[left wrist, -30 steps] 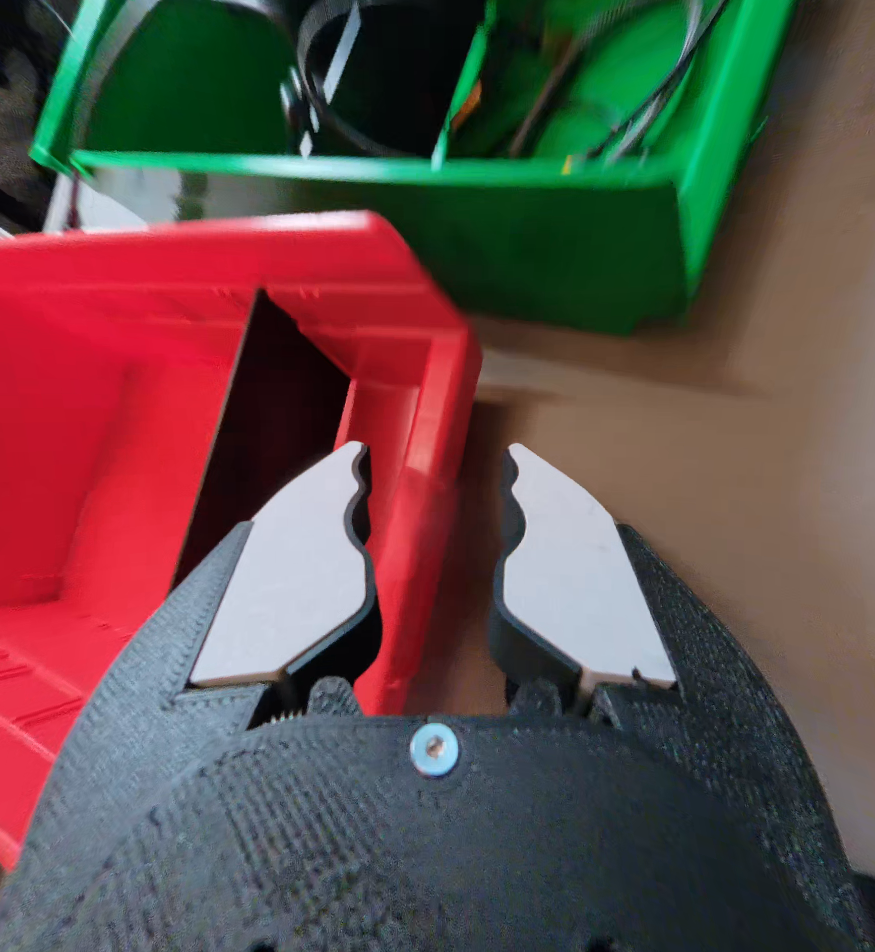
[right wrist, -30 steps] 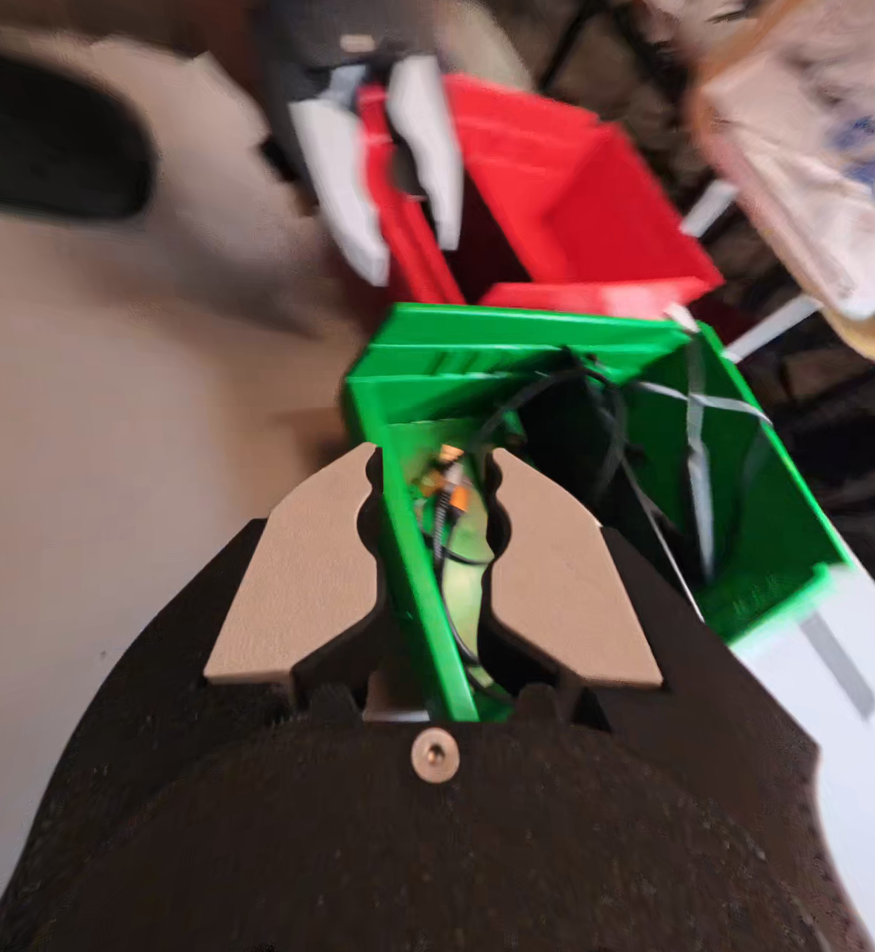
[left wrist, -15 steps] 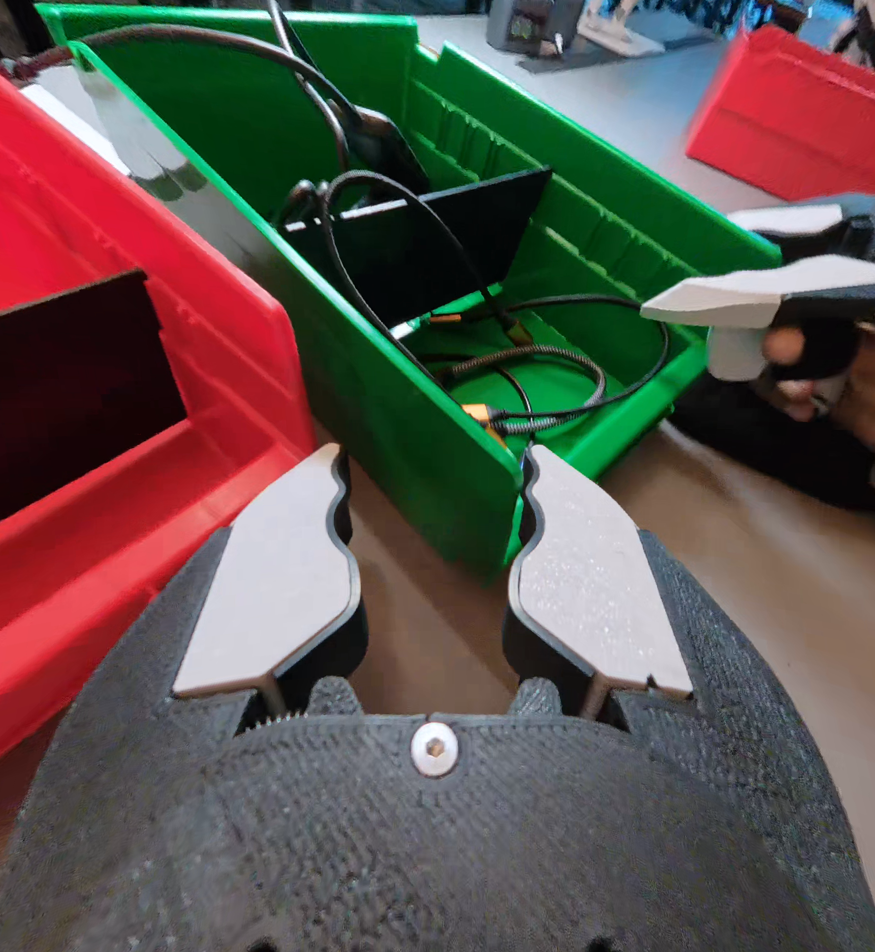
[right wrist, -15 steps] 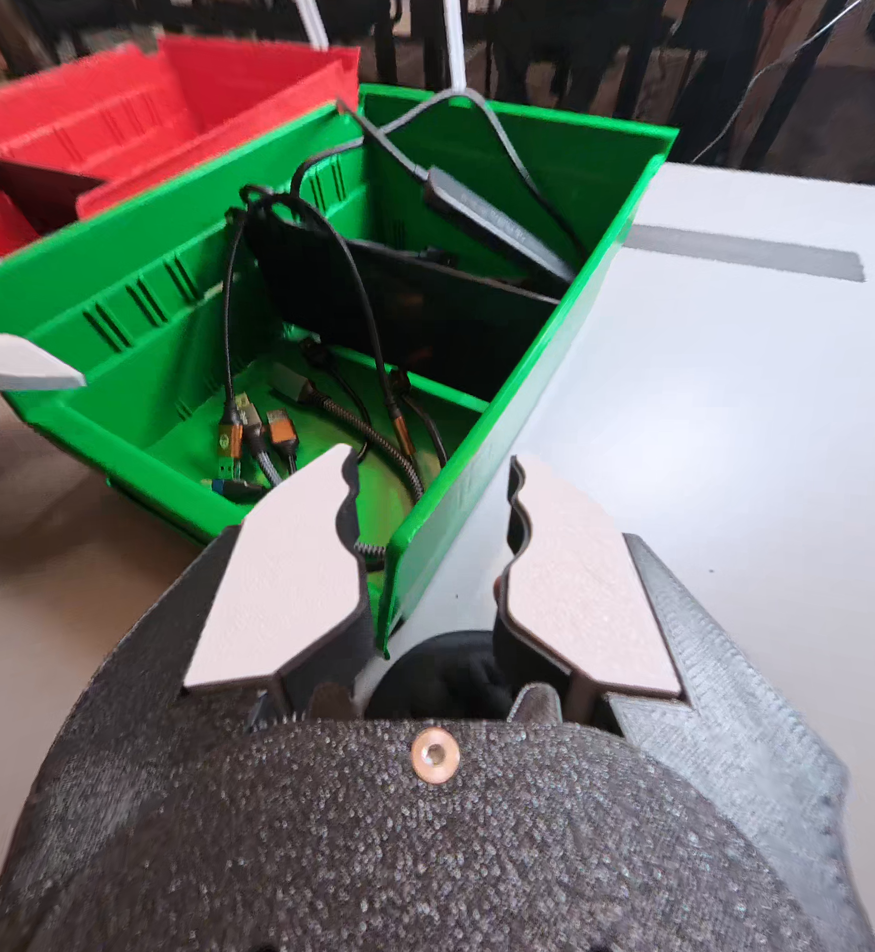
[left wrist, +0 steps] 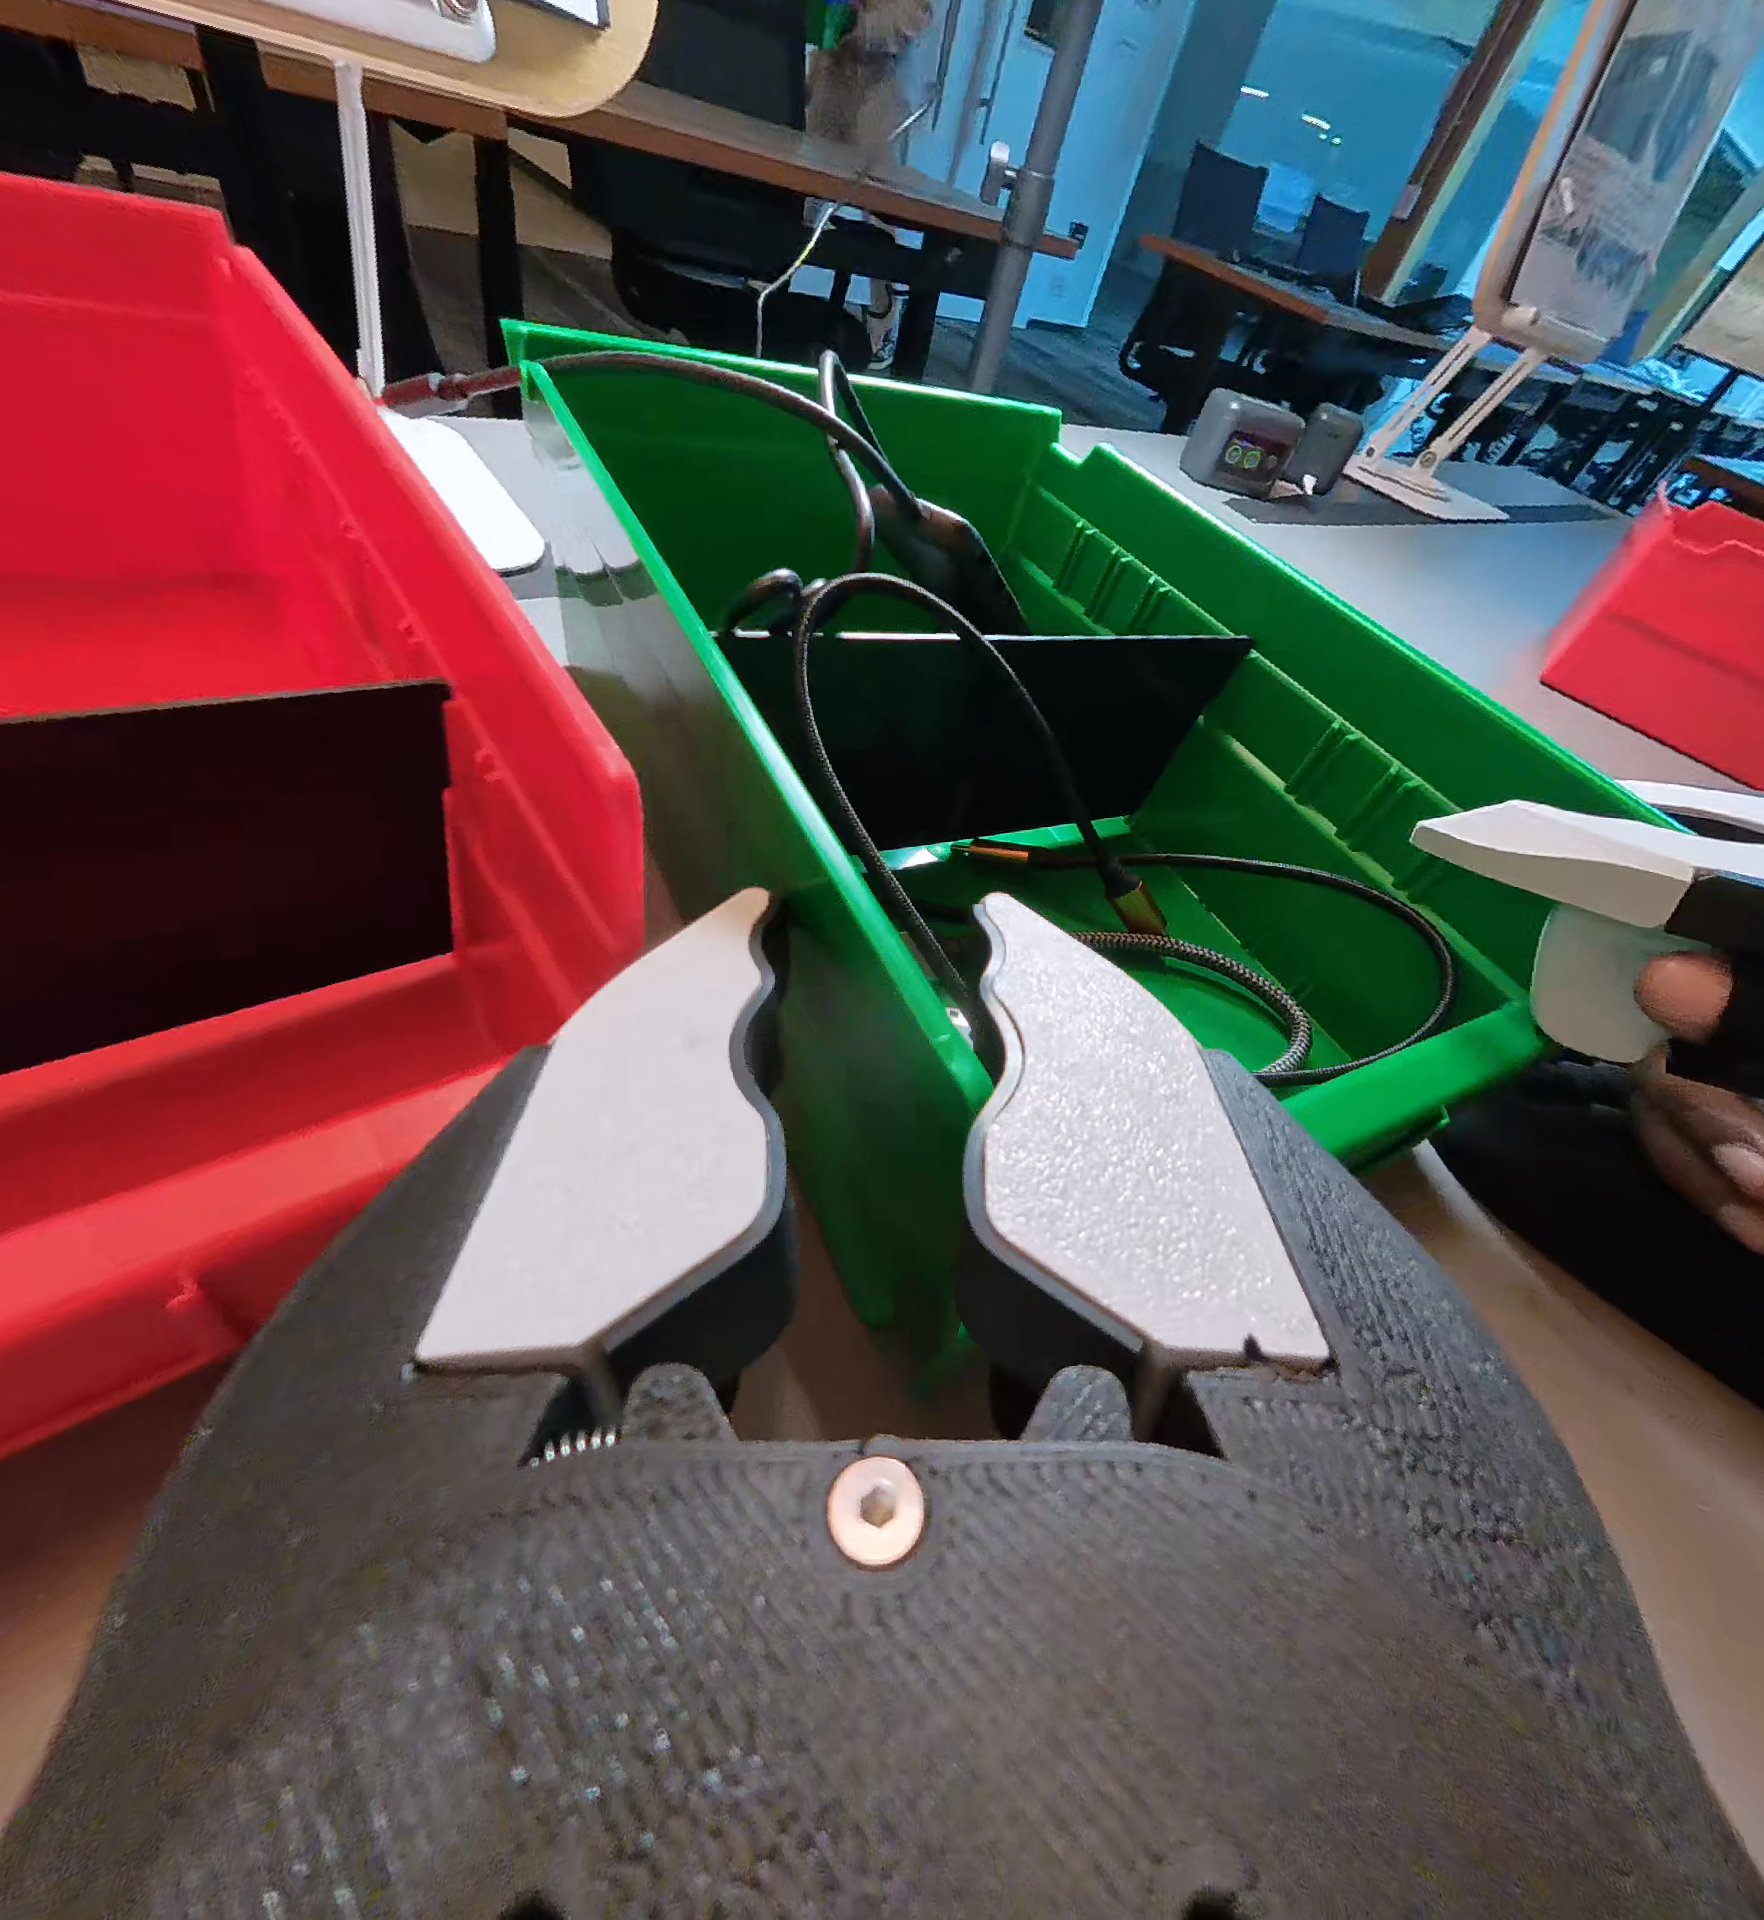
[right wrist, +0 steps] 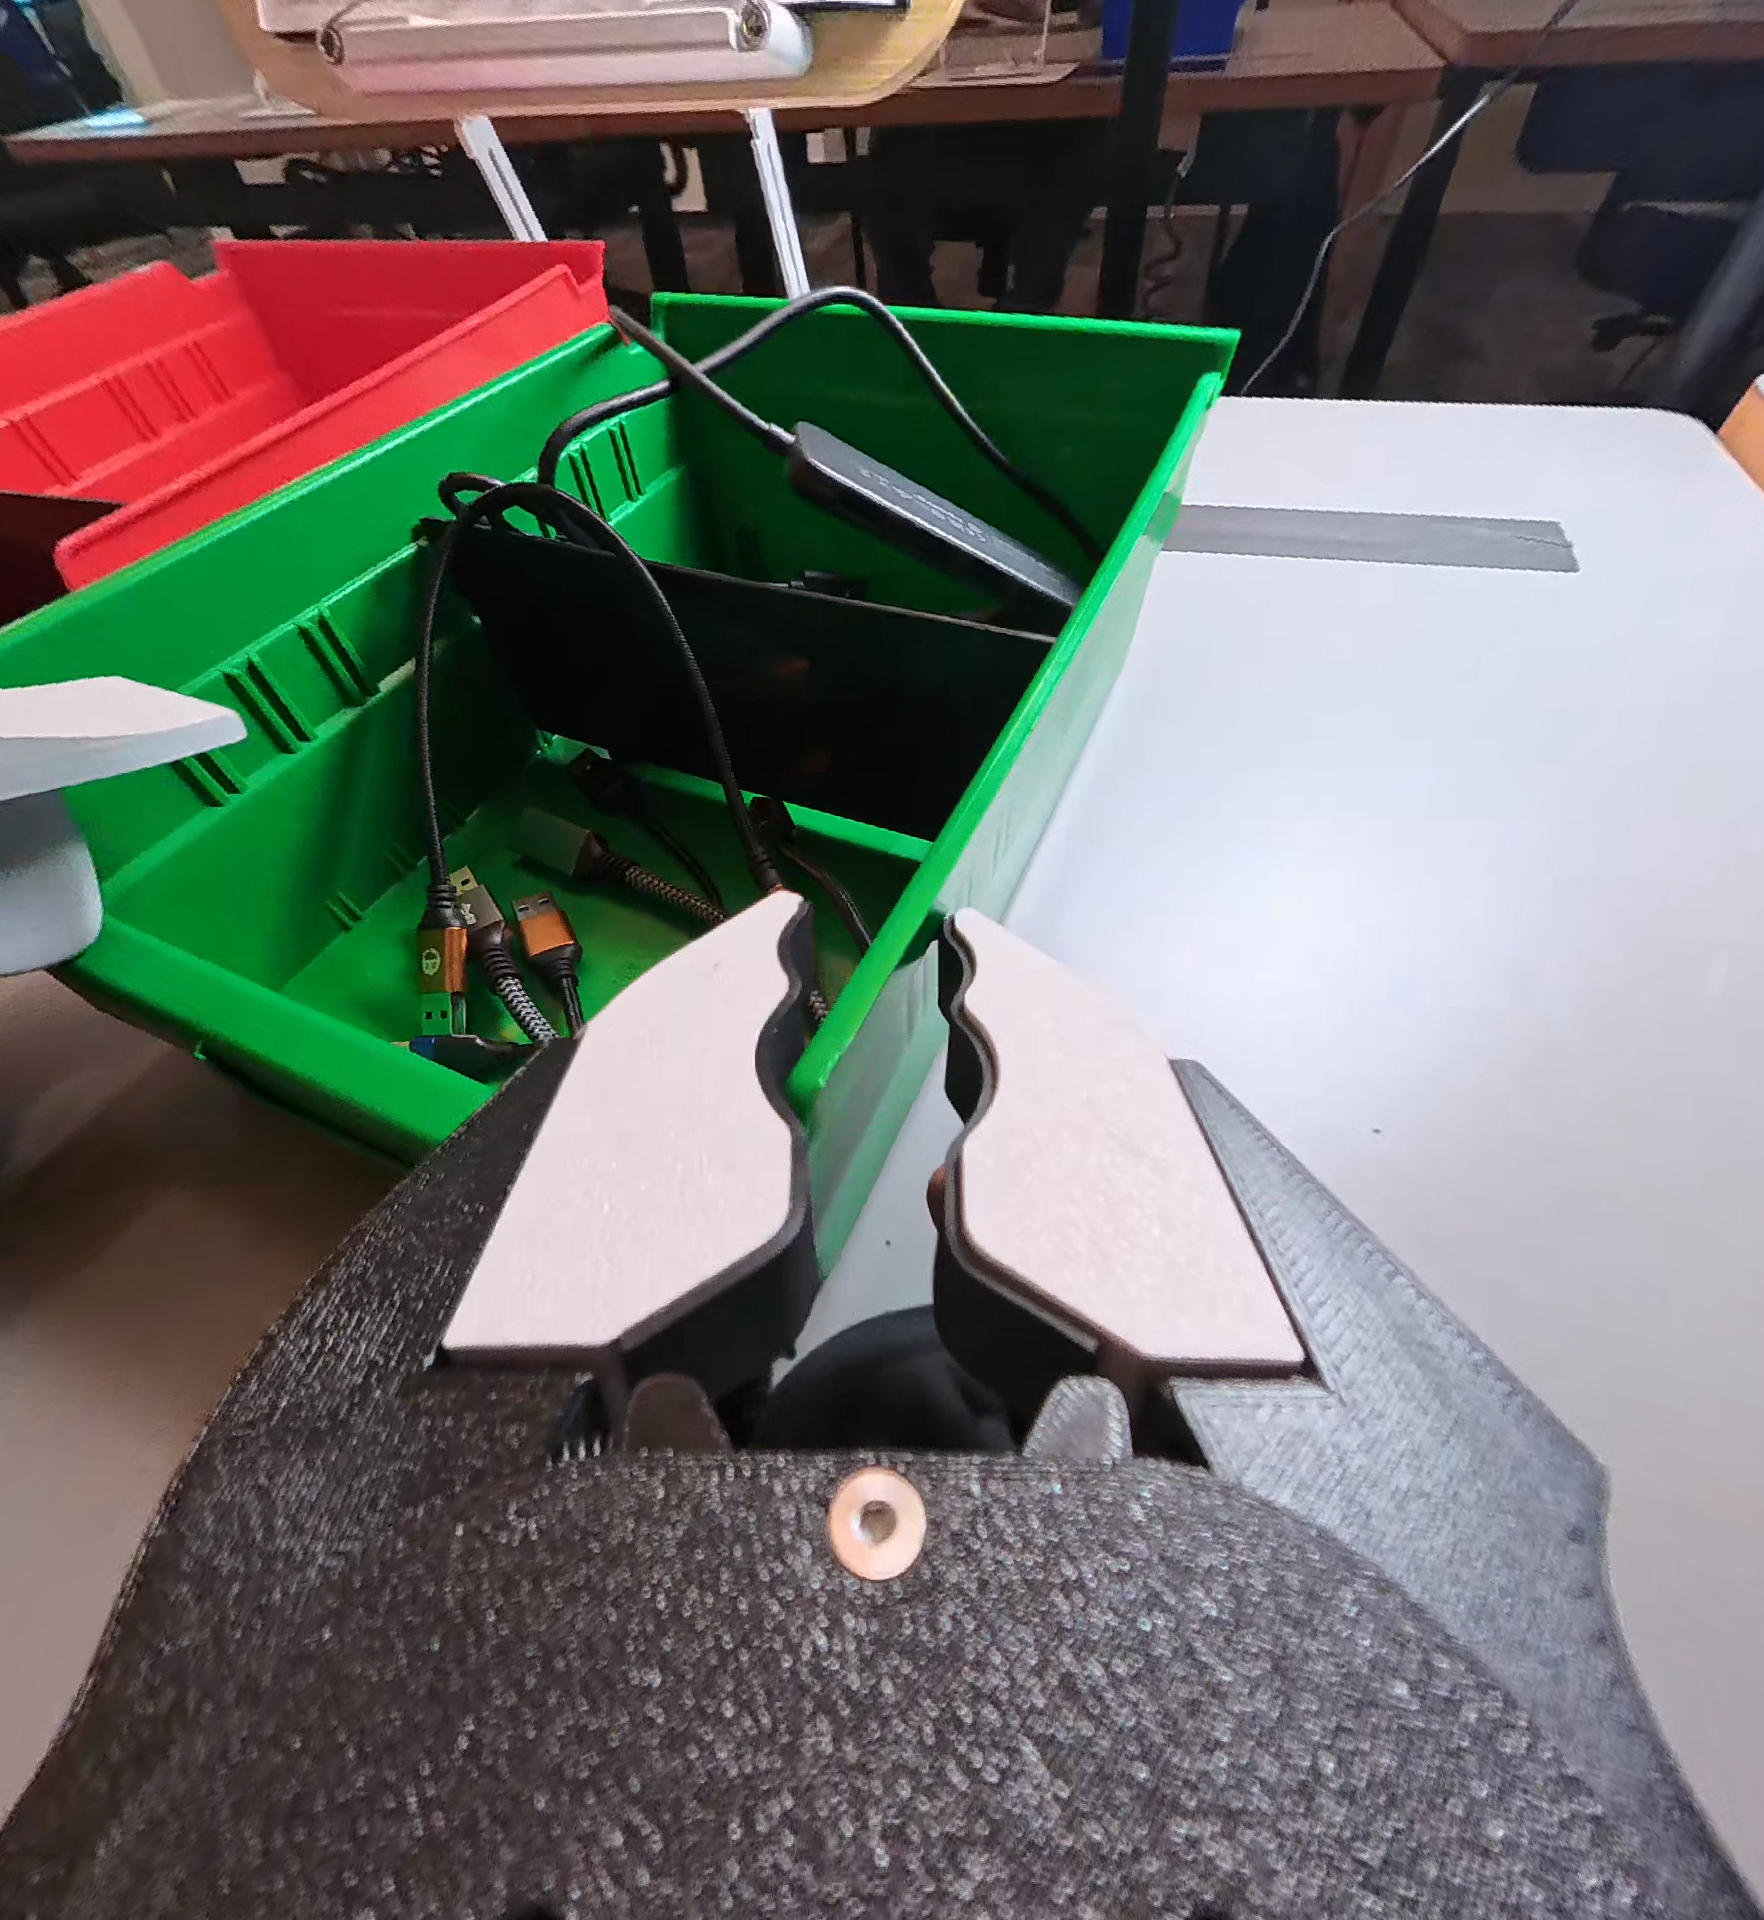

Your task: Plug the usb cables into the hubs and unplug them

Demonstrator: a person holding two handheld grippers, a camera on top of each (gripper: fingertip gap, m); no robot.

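Observation:
A green bin [left wrist: 1221,592] holds several USB cables [right wrist: 535,925] in its near compartment and a dark slim hub [right wrist: 919,509] behind a black divider [right wrist: 805,686]. The braided cables [left wrist: 1221,966] and the hub [left wrist: 951,551] also show in the left wrist view. My left gripper [left wrist: 873,914] is closed over the bin's left wall near the front corner. My right gripper [right wrist: 876,914] is closed over the bin's right wall [right wrist: 1065,727]. Each gripper shows in the other's view, the right one [left wrist: 1543,852] and the left one [right wrist: 78,727].
A red bin [left wrist: 234,468] with a dark divider stands close on the green bin's left; it also shows in the right wrist view [right wrist: 234,343]. A second red bin [left wrist: 1709,644] sits far right. A grey tape strip [right wrist: 1366,540] lies on the white table [right wrist: 1377,883].
Both grippers have moved in from the bin's outer sides, set their fingers astride its side walls and narrowed onto them. The left has left the red bin.

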